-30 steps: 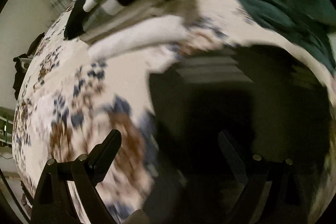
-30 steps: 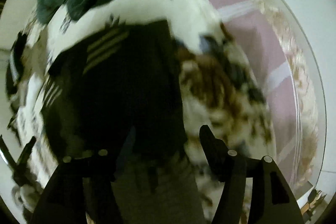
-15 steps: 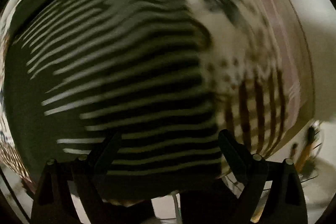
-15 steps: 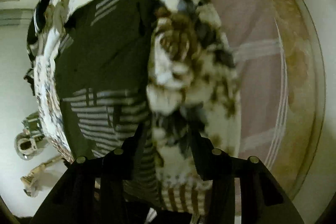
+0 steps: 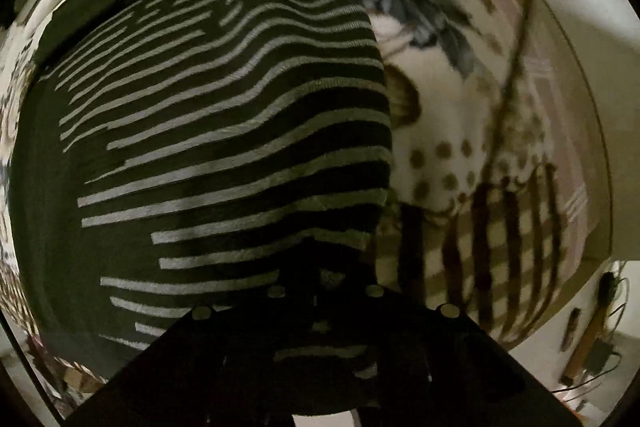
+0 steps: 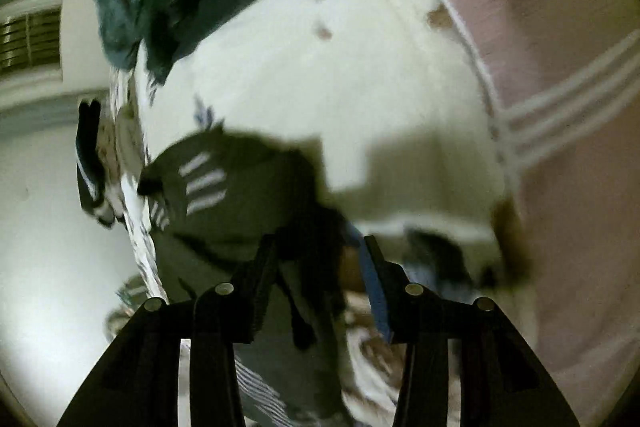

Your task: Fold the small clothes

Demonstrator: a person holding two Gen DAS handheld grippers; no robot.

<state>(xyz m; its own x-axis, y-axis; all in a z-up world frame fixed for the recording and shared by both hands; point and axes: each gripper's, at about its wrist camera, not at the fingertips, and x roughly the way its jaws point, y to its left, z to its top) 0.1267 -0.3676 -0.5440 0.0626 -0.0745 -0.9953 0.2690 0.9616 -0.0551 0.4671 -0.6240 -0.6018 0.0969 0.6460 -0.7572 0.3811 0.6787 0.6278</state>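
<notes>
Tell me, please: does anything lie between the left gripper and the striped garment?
Nothing visible does. The left gripper is shut right on the near edge of the striped garment, which lies on the flowered bed cover.

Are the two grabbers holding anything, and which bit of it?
The left gripper is shut on the near edge of the dark striped garment. The right gripper has dark cloth between its jaws; whether they pinch it cannot be told.
</notes>
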